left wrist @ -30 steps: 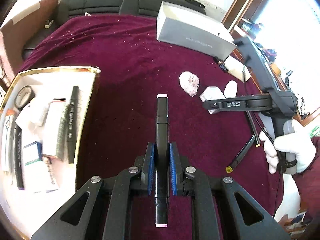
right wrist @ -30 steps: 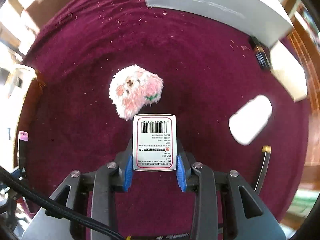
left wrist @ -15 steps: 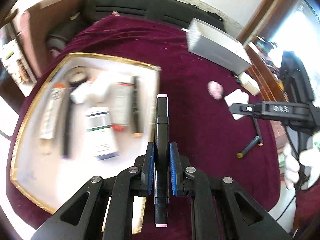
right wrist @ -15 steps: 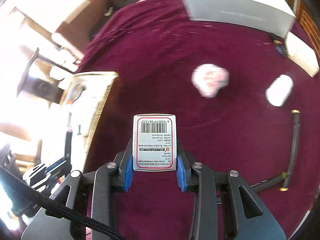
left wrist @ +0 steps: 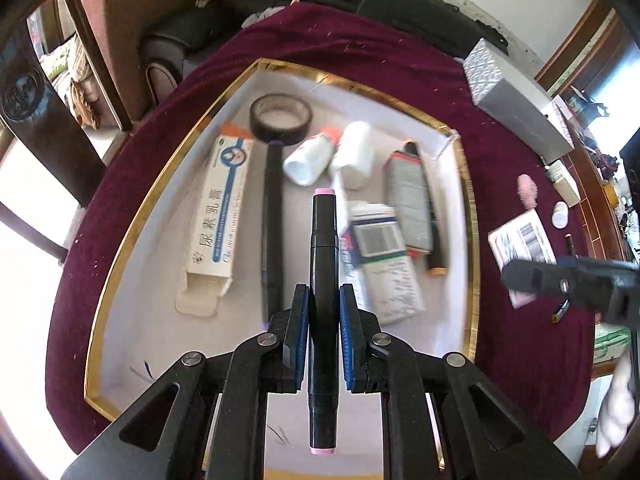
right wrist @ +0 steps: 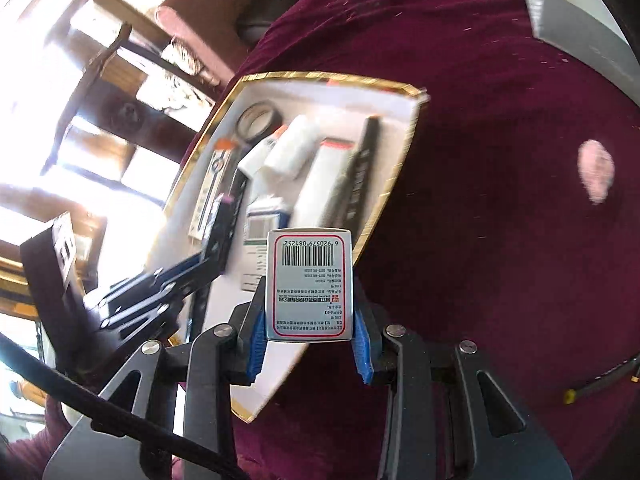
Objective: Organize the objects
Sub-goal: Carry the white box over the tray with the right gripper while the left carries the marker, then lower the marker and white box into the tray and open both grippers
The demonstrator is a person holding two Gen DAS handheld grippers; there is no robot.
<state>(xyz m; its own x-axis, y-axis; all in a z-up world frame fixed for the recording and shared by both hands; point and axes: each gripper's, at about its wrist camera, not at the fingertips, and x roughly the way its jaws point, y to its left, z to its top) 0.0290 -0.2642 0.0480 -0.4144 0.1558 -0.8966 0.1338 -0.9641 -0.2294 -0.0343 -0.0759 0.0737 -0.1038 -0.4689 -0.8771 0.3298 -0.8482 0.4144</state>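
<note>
Tray (left wrist: pixel 466 216): tape, tubes, boxes and pens already lay inside. Your left hand-held gripper (left wrist: pixel 323 322) was clenched on a marker (left wrist: pixel 323 264) above the tray. Your right hand-held gripper (right wrist: pixel 310 320) grasped a box (right wrist: pixel 310 284) near the tray's edge. Left on the worktop (left wrist: pixel 520 340): pink toy (right wrist: pixel 596 170), pen (right wrist: pixel 600 378).

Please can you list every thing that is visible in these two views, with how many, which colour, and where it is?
tray: 1, white with gold rim, on cloth
cloth: 1, maroon, covers table
tape roll: 1, black, in tray
bottles: 2, white, in tray
long box: 1, white-blue, in tray
grey box: 1, on cloth
fluffy toy: 1, pink, on cloth
marker: 1, black, in left gripper
barcode box: 1, white-red, in right gripper
</note>
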